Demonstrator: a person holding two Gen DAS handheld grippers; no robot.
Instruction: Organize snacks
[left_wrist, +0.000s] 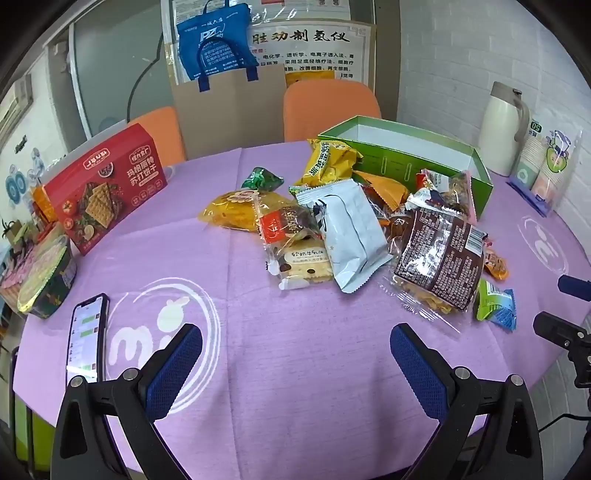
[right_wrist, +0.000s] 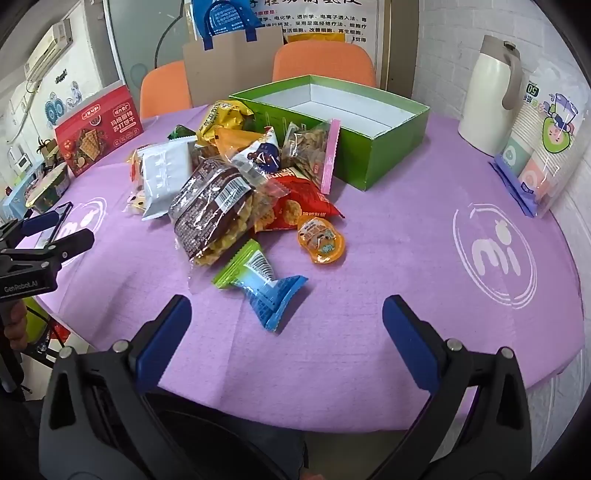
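Note:
A heap of snack packets lies mid-table on the purple cloth. A green box (right_wrist: 354, 155) (left_wrist: 417, 162) stands open and empty behind the heap. In the pile are a brown-labelled bag of twists (right_wrist: 214, 210) (left_wrist: 439, 258), a grey-white pouch (left_wrist: 351, 236) (right_wrist: 162, 177), a red cracker bag (right_wrist: 299, 206), an orange jelly cup (right_wrist: 320, 240) and a green-blue wrapped packet (right_wrist: 264, 286) (left_wrist: 496, 304). My left gripper (left_wrist: 295, 354) is open above bare cloth, short of the pile. My right gripper (right_wrist: 286, 325) is open, and the green-blue packet lies just ahead of it.
A red cracker box (left_wrist: 107, 184) stands at the far left, with a phone (left_wrist: 86, 332) and a foil-lidded bowl (left_wrist: 46, 284) near the left edge. A cream jug (right_wrist: 491, 96) and a pack of paper cups (right_wrist: 546, 147) sit at the right. Orange chairs (left_wrist: 328, 107) stand behind the table.

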